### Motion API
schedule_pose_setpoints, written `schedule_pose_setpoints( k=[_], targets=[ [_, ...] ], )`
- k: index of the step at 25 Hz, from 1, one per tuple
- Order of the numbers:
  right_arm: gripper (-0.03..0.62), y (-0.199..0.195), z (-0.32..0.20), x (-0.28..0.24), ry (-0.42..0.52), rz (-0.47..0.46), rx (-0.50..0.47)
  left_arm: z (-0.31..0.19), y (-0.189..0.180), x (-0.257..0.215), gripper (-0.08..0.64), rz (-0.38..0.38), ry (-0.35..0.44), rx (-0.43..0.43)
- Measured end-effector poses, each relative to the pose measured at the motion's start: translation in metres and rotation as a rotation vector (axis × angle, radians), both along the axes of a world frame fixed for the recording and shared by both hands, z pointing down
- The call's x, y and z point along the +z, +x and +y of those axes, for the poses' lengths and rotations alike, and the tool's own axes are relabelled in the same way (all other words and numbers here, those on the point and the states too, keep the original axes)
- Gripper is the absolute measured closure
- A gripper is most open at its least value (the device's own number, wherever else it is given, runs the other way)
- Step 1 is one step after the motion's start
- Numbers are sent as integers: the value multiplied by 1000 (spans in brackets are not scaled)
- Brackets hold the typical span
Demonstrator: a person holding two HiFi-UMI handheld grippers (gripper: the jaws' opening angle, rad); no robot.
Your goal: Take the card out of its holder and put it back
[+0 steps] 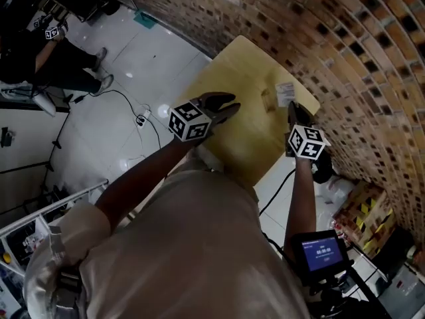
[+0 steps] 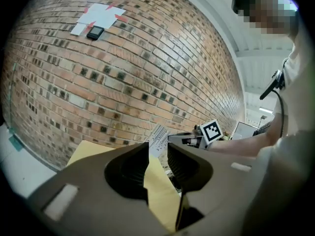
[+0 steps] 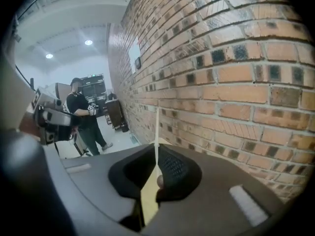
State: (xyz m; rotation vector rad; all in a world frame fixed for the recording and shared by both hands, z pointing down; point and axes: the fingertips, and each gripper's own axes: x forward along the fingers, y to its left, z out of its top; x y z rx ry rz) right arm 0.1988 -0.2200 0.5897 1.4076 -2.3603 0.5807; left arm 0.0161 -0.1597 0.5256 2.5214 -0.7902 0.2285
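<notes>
A white printed card [image 1: 285,93] stands upright over the far right part of the yellow table [image 1: 239,72], with my right gripper [image 1: 293,109] shut on its lower edge. In the right gripper view the card [image 3: 157,127] shows edge-on as a thin line pinched between the jaws of that gripper [image 3: 156,154]. A small pale holder [image 1: 268,101] sits on the table just left of the card. My left gripper [image 1: 229,105] hovers over the table's middle, open with a narrow gap and nothing in it. In the left gripper view, beyond my left gripper [image 2: 157,149], the card [image 2: 158,139] and the right gripper [image 2: 189,140] are in sight.
A brick wall [image 1: 319,38] runs close behind the table. A person [image 1: 46,58] stands on the white floor at the far left, and a cable [image 1: 143,115] lies near the table. Boxes [image 1: 365,211] sit at the right. White paper and a black device [image 2: 96,21] hang on the wall.
</notes>
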Motion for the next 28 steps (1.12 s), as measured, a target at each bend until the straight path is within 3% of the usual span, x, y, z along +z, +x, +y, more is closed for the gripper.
schedule_pose_setpoints(
  k=[5, 14, 21, 28],
  targets=[
    [578, 2, 12, -55, 55, -68, 69, -14, -20, -1, 440, 3, 22, 20],
    [578, 34, 39, -124, 148, -66, 192, -49, -51, 0, 439, -4, 59, 36],
    [578, 64, 59, -138, 181, -58, 281, -79, -58, -15, 439, 1, 99, 29],
    [578, 104, 79, -115, 155, -55, 378, -96, -73, -15, 439, -17, 113, 16]
  ],
)
